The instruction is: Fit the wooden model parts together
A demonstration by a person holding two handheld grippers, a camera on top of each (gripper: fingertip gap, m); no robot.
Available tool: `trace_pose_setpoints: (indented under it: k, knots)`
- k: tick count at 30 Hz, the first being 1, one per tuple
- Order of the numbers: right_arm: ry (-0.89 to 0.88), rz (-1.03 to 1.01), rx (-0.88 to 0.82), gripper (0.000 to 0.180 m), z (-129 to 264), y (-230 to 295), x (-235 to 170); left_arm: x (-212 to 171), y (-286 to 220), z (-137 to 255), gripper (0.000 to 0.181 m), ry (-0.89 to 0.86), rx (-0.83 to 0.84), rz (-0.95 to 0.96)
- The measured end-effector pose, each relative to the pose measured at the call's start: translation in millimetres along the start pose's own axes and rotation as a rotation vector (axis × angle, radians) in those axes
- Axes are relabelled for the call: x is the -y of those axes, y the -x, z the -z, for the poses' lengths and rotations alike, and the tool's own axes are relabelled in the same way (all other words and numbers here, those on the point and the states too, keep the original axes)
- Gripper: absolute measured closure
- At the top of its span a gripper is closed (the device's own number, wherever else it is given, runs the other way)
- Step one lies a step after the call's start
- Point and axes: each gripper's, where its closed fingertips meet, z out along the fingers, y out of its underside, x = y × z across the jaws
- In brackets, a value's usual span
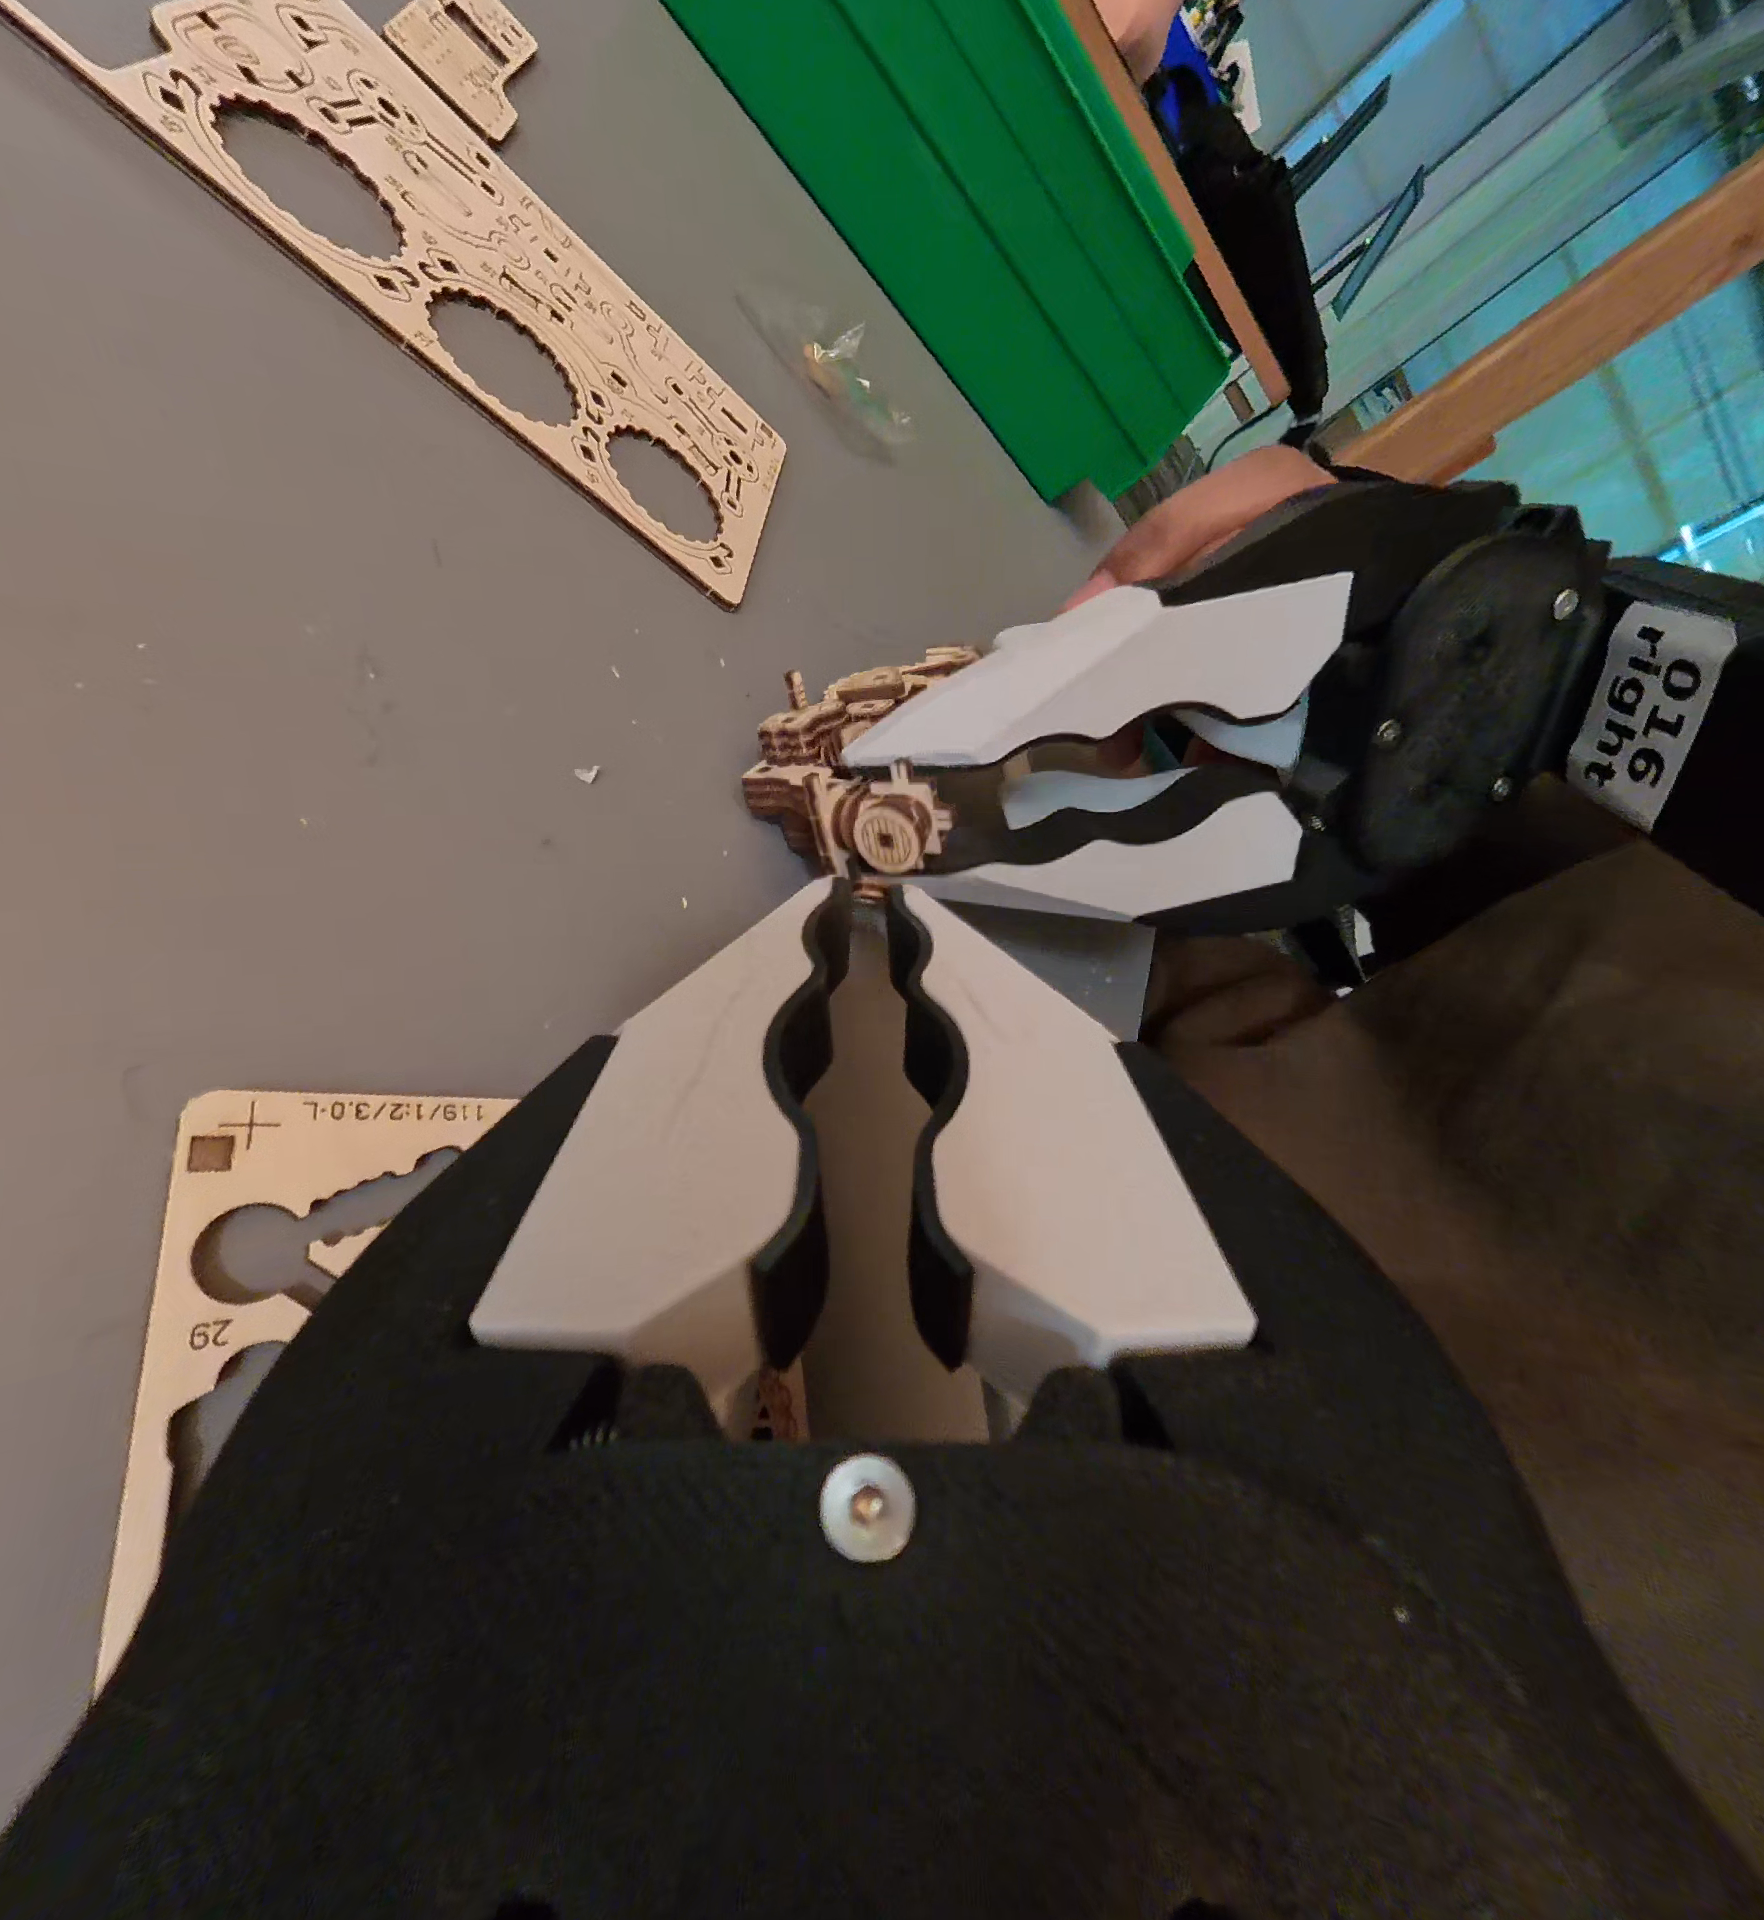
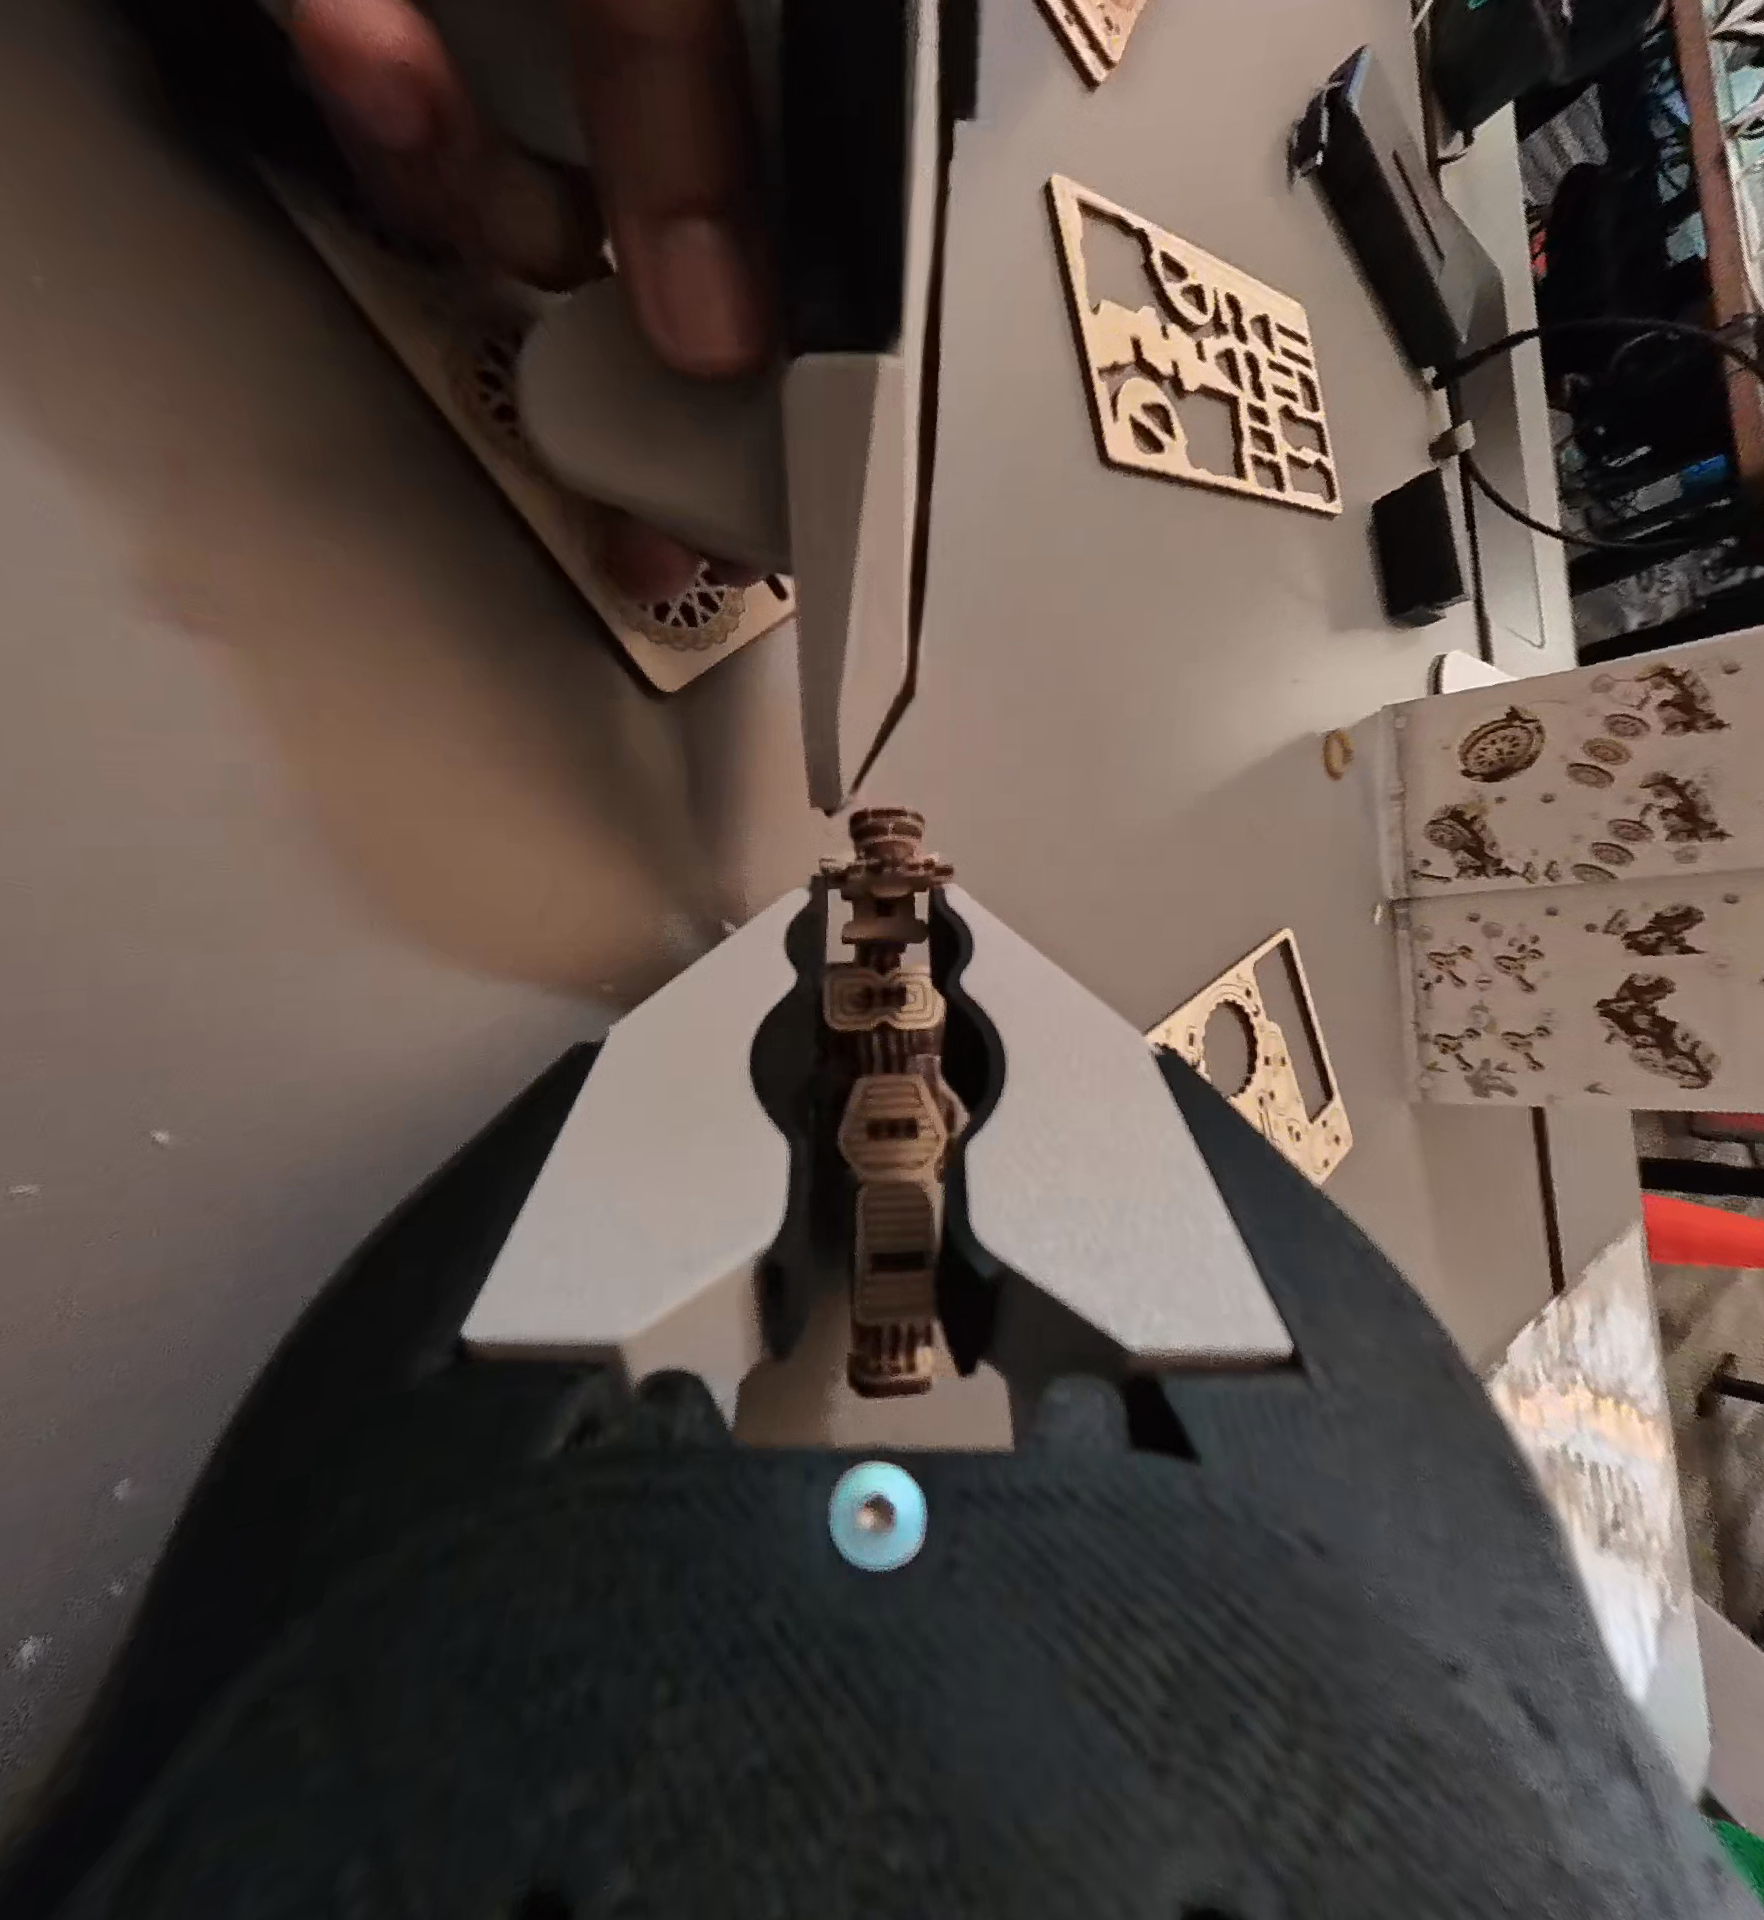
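right gripper [image 2: 873, 914] is clamped on the wooden model assembly [image 2: 883, 1122], which runs lengthwise between its two fingers with its far end protruding past the tips, held above the grey table [image 1: 234, 779]. left gripper [image 1: 865, 902] has its jaws narrowed to a slim gap, tips meeting the underside of the assembly [image 1: 857, 790] at a small tab; whether it actually pinches that tab cannot be told. in the right wrist view the left gripper [image 2: 836, 805] descends from above, its tip just beside the assembly's far end, with a person's fingers [image 2: 691, 281] on its body. surrounding items, in descending size: a green bin [image 1: 961, 229] at the table's far edge; a long punched-out wooden sheet [image 1: 421, 270] with three toothed round openings, well apart from the grippers; a second wooden sheet [image 1: 234, 1195] partly hidden under the left gripper body; a printed instruction sheet [image 2: 1605, 883] to the right; two smaller part sheets [image 2: 1200, 343] [image 2: 1262, 1060]; a clear plastic bag [image 1: 836, 364] near the bin; small wood scraps [image 1: 587, 773] on the table.
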Motion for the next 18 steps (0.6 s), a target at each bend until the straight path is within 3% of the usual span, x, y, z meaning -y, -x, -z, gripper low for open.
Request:
trace_pose_setpoints:
  k: [4,9,12,18]
  knots:
    - [-0.046,-0.051,-0.033,0.163,9,-15,1,11,-10,8,0.177,-0.075,-0.062,-0.039]
    - [-0.250,-0.218,-0.036,0.165,42,-41,12,35,-38,26,0.177,-0.241,-0.074,-0.353]
    - [-0.418,-0.330,0.038,0.166,66,-47,23,38,-51,29,0.177,-0.298,-0.062,-0.500]
    - [-0.709,-0.502,0.292,0.165,103,-42,43,35,-72,29,0.177,-0.322,-0.150,-0.567]
